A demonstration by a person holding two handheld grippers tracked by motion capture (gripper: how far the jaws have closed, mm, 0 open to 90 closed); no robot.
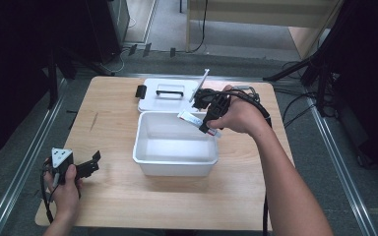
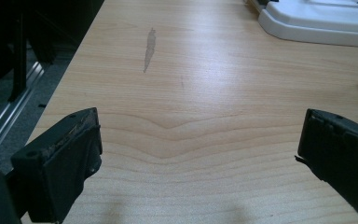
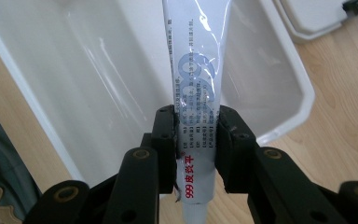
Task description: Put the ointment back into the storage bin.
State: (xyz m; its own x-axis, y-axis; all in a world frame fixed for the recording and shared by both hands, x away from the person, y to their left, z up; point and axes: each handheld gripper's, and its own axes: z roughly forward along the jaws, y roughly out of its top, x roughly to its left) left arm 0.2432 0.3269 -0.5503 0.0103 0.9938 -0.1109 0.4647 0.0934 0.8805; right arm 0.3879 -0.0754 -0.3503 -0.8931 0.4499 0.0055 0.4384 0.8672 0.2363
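Pinching a white ointment tube (image 3: 196,84) across its lower body, the right gripper (image 3: 196,140) has its two black jaws pressed onto the tube's flat sides, one pad on each side, with the printed face turned to the camera. In the right gripper view the tube runs up from between the jaws and out over the open white plastic bin (image 3: 98,70), its capped end poking out below the pads on the near side. From the high view, the right gripper (image 1: 207,125) sits above the bin's (image 1: 174,169) far right corner, the tube (image 1: 193,118) slanting across that corner over the bin's rim, clear of the bin's floor. Whether the tube brushes the rim cannot be told.

The bin's white lid (image 1: 150,101) lies flat just behind the bin, handle up, its near edge right by the bin's far wall.

The left gripper (image 1: 91,164) rests well to the left of the bin, near the front left of the wooden table (image 1: 113,196), held in the person's left hand (image 1: 64,189). Its jaws stand spread wide apart with bare tabletop (image 2: 191,116) between them, gripping nothing; in the left gripper view (image 2: 198,154) the lid's corner (image 2: 317,23) shows far ahead.
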